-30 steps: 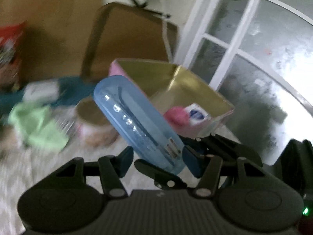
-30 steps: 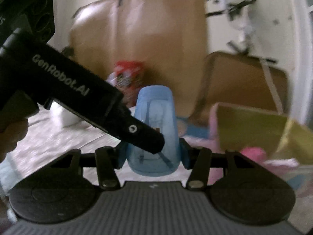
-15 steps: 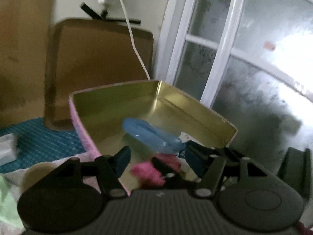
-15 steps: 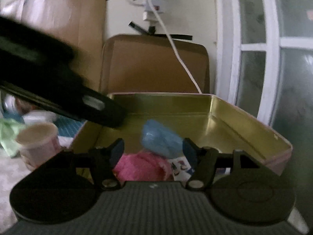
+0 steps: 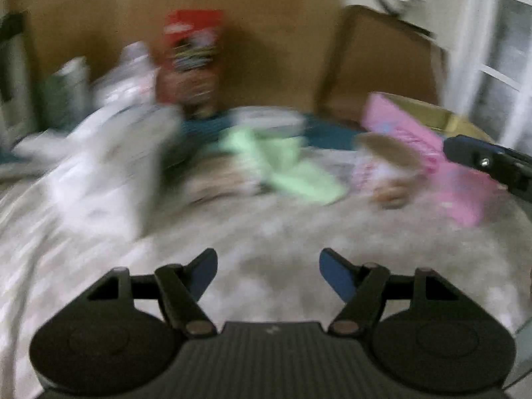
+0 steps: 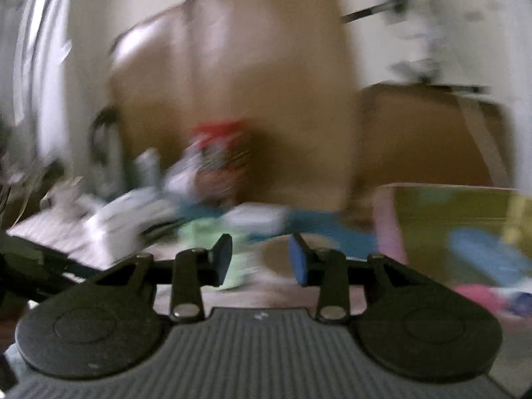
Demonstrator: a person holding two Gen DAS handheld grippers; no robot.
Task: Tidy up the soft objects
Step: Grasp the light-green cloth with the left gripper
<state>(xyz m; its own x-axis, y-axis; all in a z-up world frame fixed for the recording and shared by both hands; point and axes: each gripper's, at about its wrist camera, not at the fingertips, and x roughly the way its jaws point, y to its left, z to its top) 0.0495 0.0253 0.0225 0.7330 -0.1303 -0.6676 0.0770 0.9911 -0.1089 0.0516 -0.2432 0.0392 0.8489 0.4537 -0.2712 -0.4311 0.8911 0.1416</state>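
Both views are blurred by motion. A pink tin box (image 5: 429, 143) with a gold inside (image 6: 442, 219) stands at the right. A blue soft case (image 6: 488, 256) and a pink soft thing (image 6: 478, 294) lie in it. A green cloth (image 5: 289, 166) lies on the pale bedding, also in the right wrist view (image 6: 206, 236). My left gripper (image 5: 267, 274) is open and empty above the bedding. My right gripper (image 6: 260, 259) is open and empty, left of the box; its finger shows in the left wrist view (image 5: 488, 163).
A round paper cup (image 5: 385, 163) stands beside the box. White cloth or packs (image 5: 113, 166) lie at the left. A red snack bag (image 5: 193, 50) and brown cardboard (image 6: 239, 93) stand at the back. A teal mat (image 6: 332, 229) lies behind the cloth.
The blue case went from both grippers into the tin box and was let go. Both grippers opened and swung left, away from the box, toward the clutter on the bedding.
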